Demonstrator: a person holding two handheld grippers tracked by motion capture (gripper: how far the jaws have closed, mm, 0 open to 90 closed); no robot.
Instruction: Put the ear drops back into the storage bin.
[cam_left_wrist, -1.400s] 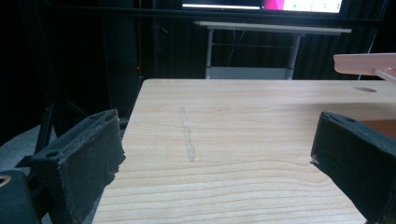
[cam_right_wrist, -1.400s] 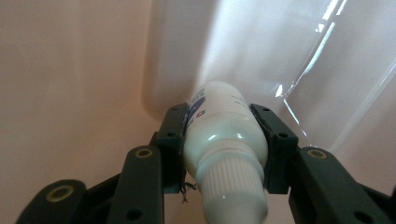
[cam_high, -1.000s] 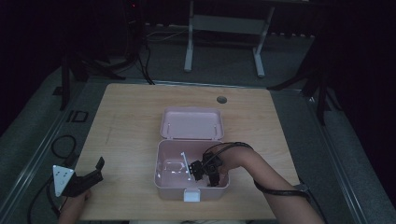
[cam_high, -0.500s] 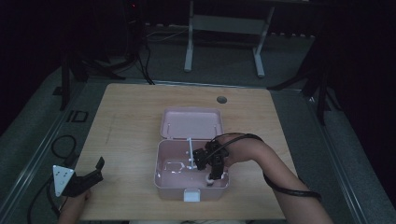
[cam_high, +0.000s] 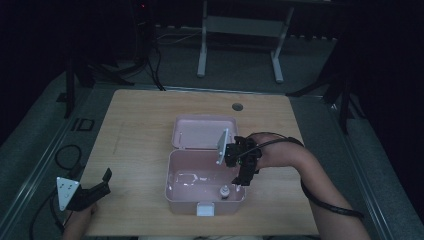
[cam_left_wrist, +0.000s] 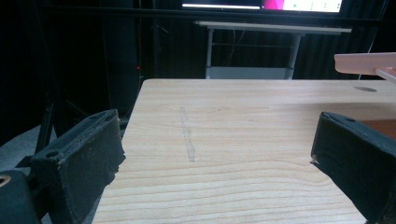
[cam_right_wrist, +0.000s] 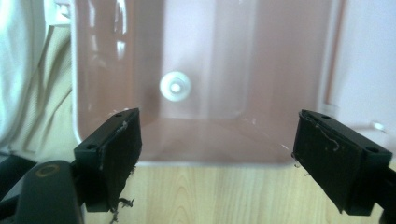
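An open pink box (cam_high: 172, 187) stands on the wooden table (cam_high: 135, 130), its lid (cam_high: 202, 132) laid back behind it. A small round white piece (cam_high: 225, 192) rests on the box floor near the front right corner. My right gripper (cam_high: 244, 178) hangs above the box's right side and points down. Its jaws have just been opening and stand wide, with nothing between them. From the right gripper view, the white piece (cam_right_wrist: 175, 87) lies well below my right gripper (cam_right_wrist: 217, 158). My left gripper (cam_high: 102, 184) rests open at the table's front left, empty (cam_left_wrist: 217, 158).
A round hole (cam_high: 237, 106) marks the table's far side. The box's pink edge (cam_left_wrist: 369, 63) juts in at the upper right of the left gripper view. Cables trail off the table's left edge, and a metal stand (cam_high: 240, 30) is on the floor beyond.
My right gripper has risen out of the box and its jaws have spread. The white piece now lies alone on the box floor. The left gripper has kept still.
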